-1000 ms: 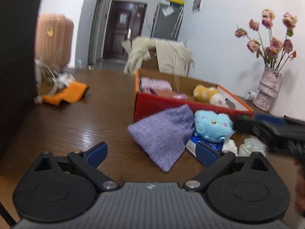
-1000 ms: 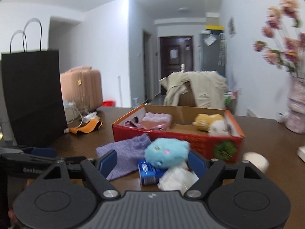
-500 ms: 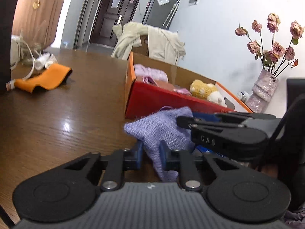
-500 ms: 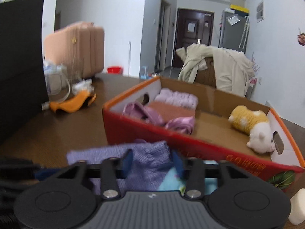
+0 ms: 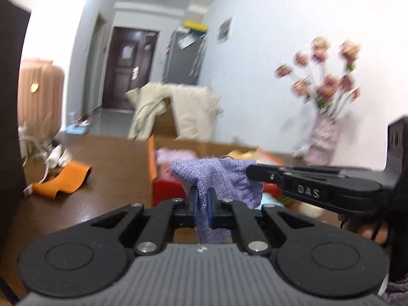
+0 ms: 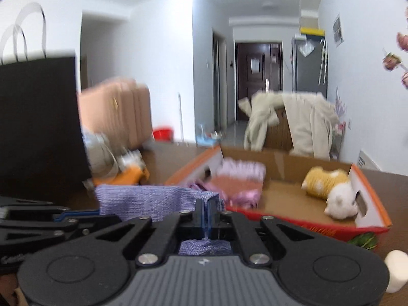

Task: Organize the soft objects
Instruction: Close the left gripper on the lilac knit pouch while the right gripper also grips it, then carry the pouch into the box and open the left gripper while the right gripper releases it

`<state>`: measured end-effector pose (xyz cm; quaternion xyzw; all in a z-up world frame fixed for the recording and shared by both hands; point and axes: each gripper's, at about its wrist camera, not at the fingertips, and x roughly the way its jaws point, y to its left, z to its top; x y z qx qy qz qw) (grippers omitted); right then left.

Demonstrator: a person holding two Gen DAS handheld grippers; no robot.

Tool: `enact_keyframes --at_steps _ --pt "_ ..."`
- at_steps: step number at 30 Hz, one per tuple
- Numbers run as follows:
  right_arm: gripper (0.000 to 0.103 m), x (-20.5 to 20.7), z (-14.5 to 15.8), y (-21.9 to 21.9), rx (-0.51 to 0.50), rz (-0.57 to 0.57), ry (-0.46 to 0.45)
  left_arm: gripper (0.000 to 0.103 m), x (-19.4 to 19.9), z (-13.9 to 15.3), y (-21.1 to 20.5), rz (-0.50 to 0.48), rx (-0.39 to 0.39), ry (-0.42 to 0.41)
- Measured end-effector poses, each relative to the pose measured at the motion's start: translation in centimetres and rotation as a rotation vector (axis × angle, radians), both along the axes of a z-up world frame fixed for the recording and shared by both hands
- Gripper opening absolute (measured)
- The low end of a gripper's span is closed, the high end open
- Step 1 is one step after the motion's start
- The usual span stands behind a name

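A purple knitted cloth [image 5: 219, 178] hangs lifted off the table, stretched between both grippers. My left gripper [image 5: 202, 204] is shut on one edge of it. My right gripper [image 6: 206, 213] is shut on the other edge of the purple cloth [image 6: 150, 200]; it shows in the left wrist view as a black arm [image 5: 318, 186] coming in from the right. Behind the cloth stands a red-and-orange cardboard box [image 6: 367, 201] holding pink folded cloths [image 6: 239, 178] and a yellow-and-white plush toy [image 6: 329, 186].
A black paper bag [image 6: 38, 127] stands at the left on the brown wooden table [image 5: 109, 176]. An orange item [image 5: 61, 181] and white cables lie nearby. A vase of pink flowers [image 5: 323, 137] is at the right. A white soft lump [image 6: 396, 272] lies by the box's front corner.
Both grippers went from open to shut on the purple cloth and lifted it off the table. The blue plush that was in front of the box is hidden now.
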<state>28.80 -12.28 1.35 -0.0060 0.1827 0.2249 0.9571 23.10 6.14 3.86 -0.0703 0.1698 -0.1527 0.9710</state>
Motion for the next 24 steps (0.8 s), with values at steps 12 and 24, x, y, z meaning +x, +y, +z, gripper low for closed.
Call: enact_keyframes --at_steps 12,24 --pt "0.002 -11.8 2.9 -6.9 0.1 -0.107 -0.029 0.008 -6.4 2.5 -4.6 -0.152 -0.001 -0.066" --pt "0.002 -4.4 5.2 -9.4 0.103 -0.114 -0.007 0.008 5.3 5.7 -7.0 -0.208 -0.004 0.009"
